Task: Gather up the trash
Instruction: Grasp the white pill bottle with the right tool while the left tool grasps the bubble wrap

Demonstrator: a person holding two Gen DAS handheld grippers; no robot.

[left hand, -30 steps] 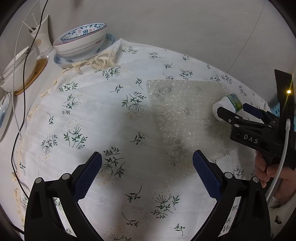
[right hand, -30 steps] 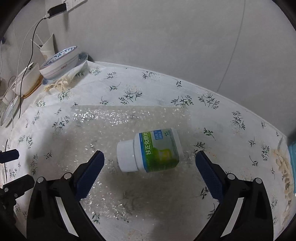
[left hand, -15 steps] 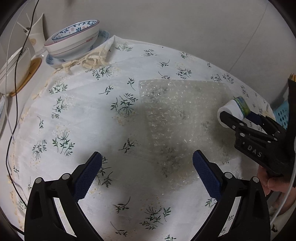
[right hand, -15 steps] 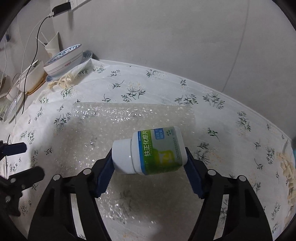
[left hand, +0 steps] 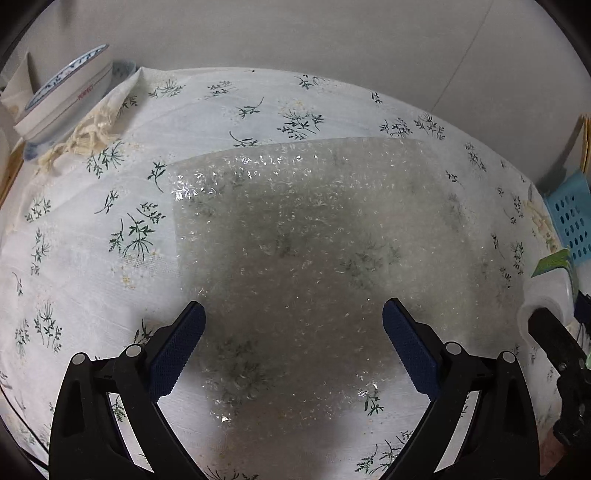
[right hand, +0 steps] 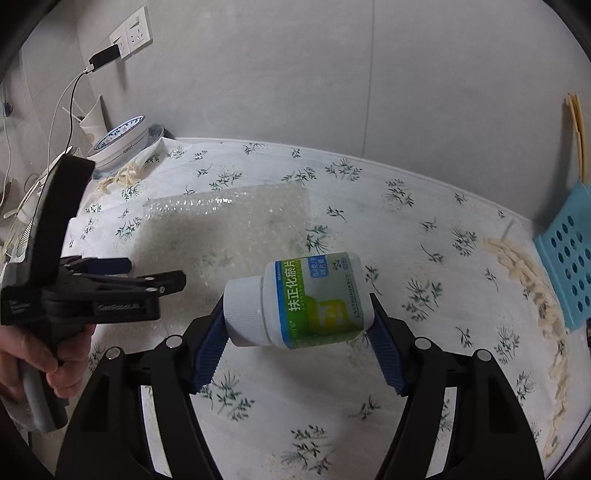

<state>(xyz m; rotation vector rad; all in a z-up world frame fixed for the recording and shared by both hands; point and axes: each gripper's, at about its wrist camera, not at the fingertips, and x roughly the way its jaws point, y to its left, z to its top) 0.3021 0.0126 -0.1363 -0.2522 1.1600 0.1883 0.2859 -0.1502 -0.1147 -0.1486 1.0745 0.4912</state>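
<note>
My right gripper is shut on a white pill bottle with a green and blue label, held on its side above the tablecloth. The bottle also shows at the right edge of the left wrist view. A clear sheet of bubble wrap lies flat on the floral cloth; it also shows in the right wrist view. My left gripper is open, just above the sheet's near part, and appears in the right wrist view over the sheet's left side.
A blue perforated basket stands at the table's right edge, also seen in the left wrist view. Stacked blue-and-white bowls sit at the back left near a cable and wall socket. The grey wall runs behind the table.
My right gripper closed on the bottle, lifted it off the bubble wrap and carried it right. My left gripper moved right and forward over the bubble wrap.
</note>
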